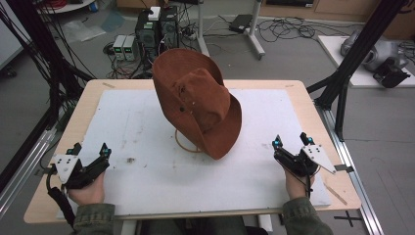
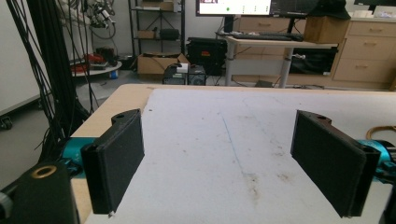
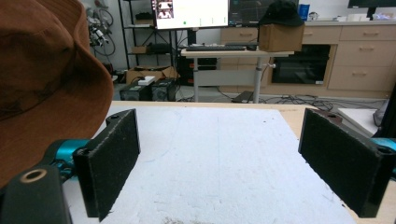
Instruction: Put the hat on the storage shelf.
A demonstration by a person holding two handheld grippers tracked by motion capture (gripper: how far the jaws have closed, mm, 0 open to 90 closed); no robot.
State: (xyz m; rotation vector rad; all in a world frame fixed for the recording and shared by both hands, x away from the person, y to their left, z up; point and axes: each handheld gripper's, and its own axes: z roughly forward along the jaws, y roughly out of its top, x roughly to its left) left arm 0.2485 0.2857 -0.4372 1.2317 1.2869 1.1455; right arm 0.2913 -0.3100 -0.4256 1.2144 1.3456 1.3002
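A brown wide-brimmed hat (image 1: 200, 100) sits tilted on a wooden ring stand (image 1: 186, 143) in the middle of the white mat (image 1: 147, 171). Its brim (image 3: 42, 88) rises at the left of the right gripper view. My left gripper (image 1: 89, 150) rests at the mat's near left, open, its jaws wide apart with nothing between them (image 2: 229, 158). My right gripper (image 1: 291, 139) rests at the near right, also open and empty (image 3: 224, 163), a little to the right of the hat's lower brim.
The mat lies on a wooden table (image 1: 303, 98). Black frame posts (image 1: 352, 54) stand at the right and cables (image 1: 29, 58) hang at the left. Computers (image 1: 156, 27) and desks stand on the floor beyond the far edge.
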